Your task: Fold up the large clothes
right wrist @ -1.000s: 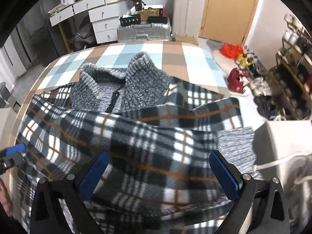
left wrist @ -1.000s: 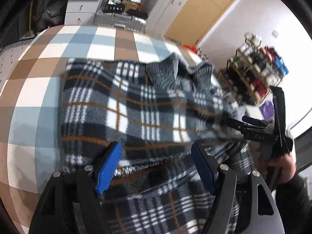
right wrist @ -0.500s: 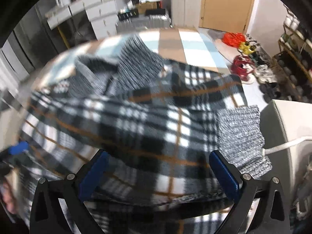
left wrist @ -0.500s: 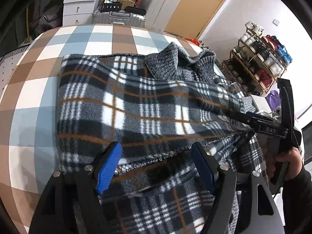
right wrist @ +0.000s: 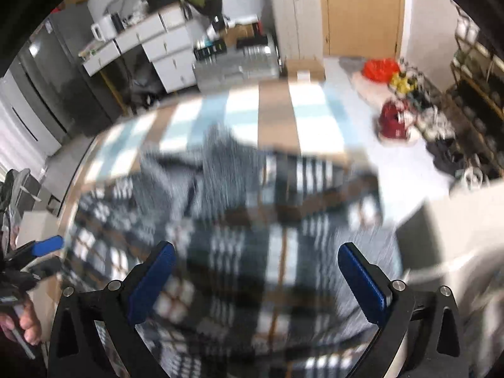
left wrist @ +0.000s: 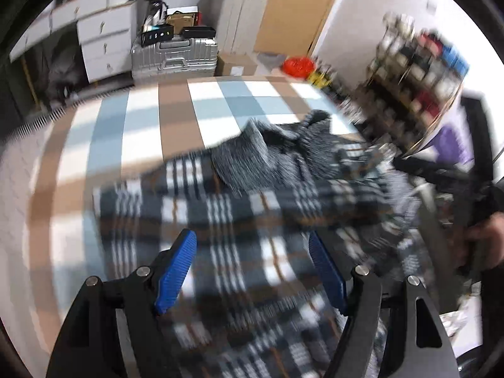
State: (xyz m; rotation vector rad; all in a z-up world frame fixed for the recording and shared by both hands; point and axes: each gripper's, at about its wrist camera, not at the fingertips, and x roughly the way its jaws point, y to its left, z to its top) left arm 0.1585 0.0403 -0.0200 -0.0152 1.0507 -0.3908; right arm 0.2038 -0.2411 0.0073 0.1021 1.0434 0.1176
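Both views are smeared by motion blur. In the left wrist view, the left gripper [left wrist: 252,267] is seen with its blue pads set wide apart, and no fabric is pinched between them; the plaid fleece garment [left wrist: 226,220] is spread just below and ahead of the pads. To the right of this gripper, the person's other hand [left wrist: 485,236] is made out at the frame edge on a dark tool frame. In the right wrist view, the right gripper [right wrist: 256,280] is likewise shown spread wide, with the same plaid cloth lying beneath and beyond its pads; whether the cloth is touched cannot be told through the blur. Left of it, the tip of the other gripper is seen as a blue pad, with fingers [right wrist: 30,327] below it. Just beyond the plaid, a grey knitted collar [left wrist: 267,154] is bunched on top of the garment. The garment is carried by a bed cover [left wrist: 176,119] checked in brown, pale blue and white, which stretches away ahead of both grippers. Farther off, a silver suitcase [left wrist: 174,56], white drawers [left wrist: 104,44] and a shoe rack [left wrist: 415,72] to the right are seen
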